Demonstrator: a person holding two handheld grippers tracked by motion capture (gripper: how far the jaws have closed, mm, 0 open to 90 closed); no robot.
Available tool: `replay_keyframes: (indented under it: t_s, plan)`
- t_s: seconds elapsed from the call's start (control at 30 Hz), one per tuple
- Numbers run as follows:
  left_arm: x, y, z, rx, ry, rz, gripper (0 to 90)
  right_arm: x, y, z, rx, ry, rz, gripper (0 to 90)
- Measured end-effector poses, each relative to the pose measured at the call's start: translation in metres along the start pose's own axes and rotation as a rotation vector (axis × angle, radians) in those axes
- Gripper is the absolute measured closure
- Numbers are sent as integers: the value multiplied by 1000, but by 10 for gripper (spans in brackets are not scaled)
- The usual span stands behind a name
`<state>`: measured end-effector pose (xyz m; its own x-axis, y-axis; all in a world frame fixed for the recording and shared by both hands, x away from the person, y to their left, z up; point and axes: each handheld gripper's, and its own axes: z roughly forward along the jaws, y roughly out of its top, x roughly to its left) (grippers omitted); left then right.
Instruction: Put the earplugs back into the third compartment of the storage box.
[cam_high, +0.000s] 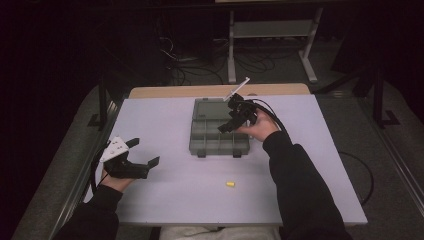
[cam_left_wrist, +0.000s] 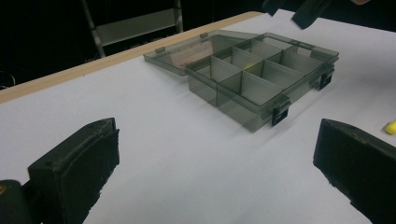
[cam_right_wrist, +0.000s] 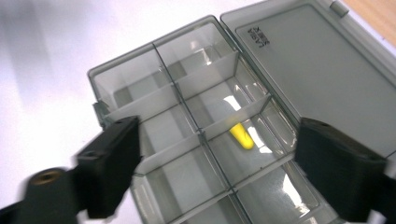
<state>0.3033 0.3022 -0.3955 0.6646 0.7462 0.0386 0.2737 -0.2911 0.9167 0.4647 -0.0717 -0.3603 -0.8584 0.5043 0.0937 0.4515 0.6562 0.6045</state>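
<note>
A grey see-through compartment box (cam_high: 219, 135) lies open at the table's middle, its lid (cam_right_wrist: 317, 70) folded flat behind it. One yellow piece (cam_right_wrist: 242, 135) rests in a middle compartment. Right above that compartment hovers my right gripper (cam_right_wrist: 219, 135), open and holding nothing; the high view has it over the box's right half (cam_high: 232, 118). A second yellow piece (cam_high: 230, 184) lies on the table in front of the box, also at the right edge of the left gripper view (cam_left_wrist: 391, 127). My left gripper (cam_high: 145, 152) rests open near the table's left side, aimed at the box (cam_left_wrist: 261, 77).
The table (cam_high: 165, 200) has a pale top with a wooden strip (cam_high: 175, 91) along its far edge. Beyond it in the dark stand a metal rack (cam_high: 272, 30) and floor cables. Cables trail from both grippers.
</note>
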Motion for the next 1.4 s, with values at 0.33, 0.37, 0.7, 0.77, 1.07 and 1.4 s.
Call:
replay_keyframes:
  t_s: [0.33, 0.37, 0.7, 0.77, 1.07, 1.4]
  plan:
    - [0, 0, 1, 3, -1, 3, 0, 10, -8, -20, -39, -23, 6, 0]
    - [0, 0, 1, 5, -1, 3, 0, 10, -10, -22, -44, -21, 4, 0]
    - [-1, 0, 1, 9, 1, 7, 0, 28, -27, -37, -69, -13, -4, 0]
    - [-1, 0, 1, 9, 1, 7, 0, 34, -31, -36, -61, -11, -24, 0]
    - [-1, 0, 1, 11, -1, 7, 0, 60, -43, -30, -26, 22, -84, 0]
    - [-1, 0, 2, 12, -5, 8, 0, 74, -53, -23, -10, 48, -105, 0]
